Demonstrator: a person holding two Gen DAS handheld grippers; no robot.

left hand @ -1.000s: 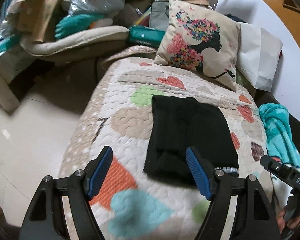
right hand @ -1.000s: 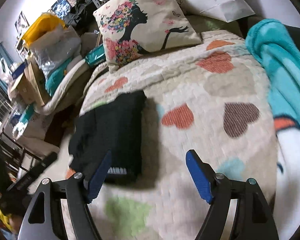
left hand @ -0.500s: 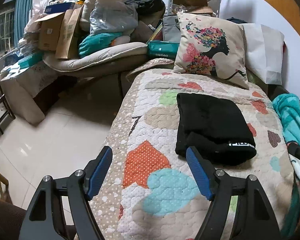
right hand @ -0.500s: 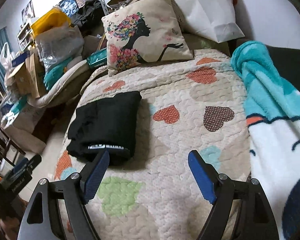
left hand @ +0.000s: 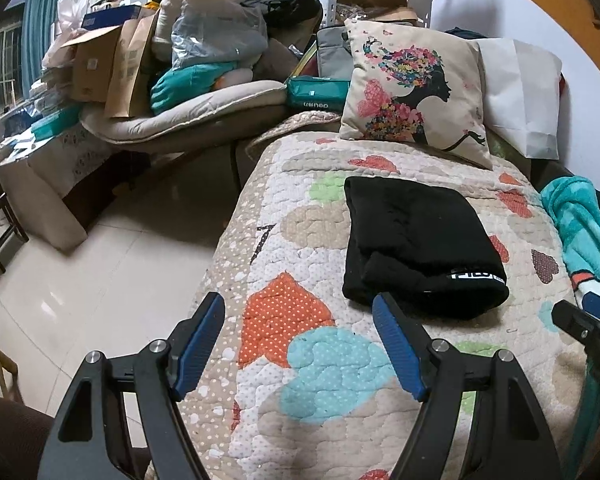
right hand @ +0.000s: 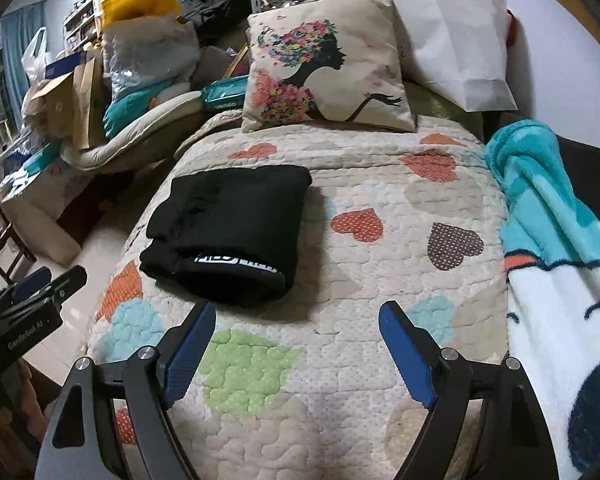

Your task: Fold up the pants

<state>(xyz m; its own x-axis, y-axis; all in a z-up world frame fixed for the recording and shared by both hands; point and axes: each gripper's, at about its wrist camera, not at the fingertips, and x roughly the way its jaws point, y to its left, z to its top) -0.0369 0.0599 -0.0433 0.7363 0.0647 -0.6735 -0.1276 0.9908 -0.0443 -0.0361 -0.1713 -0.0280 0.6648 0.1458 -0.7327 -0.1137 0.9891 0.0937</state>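
Folded black fabric pants point(left hand: 416, 244) with a white-lettered waistband are lying mid-frame on the heart-patterned quilted bedspread point(left hand: 320, 364). Left gripper point(left hand: 300, 344) is hovering lower centre, jaws apart, gripping nothing. Right gripper point(right hand: 296, 348) jaws have just been opening, nothing between them, pants sitting upper left of it.

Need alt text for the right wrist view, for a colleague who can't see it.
Black pants lie folded in a compact stack on a heart-patterned quilt, with the right hand-held gripper open and empty in front of them. A floral pillow leans behind them, a teal blanket lies at the right.
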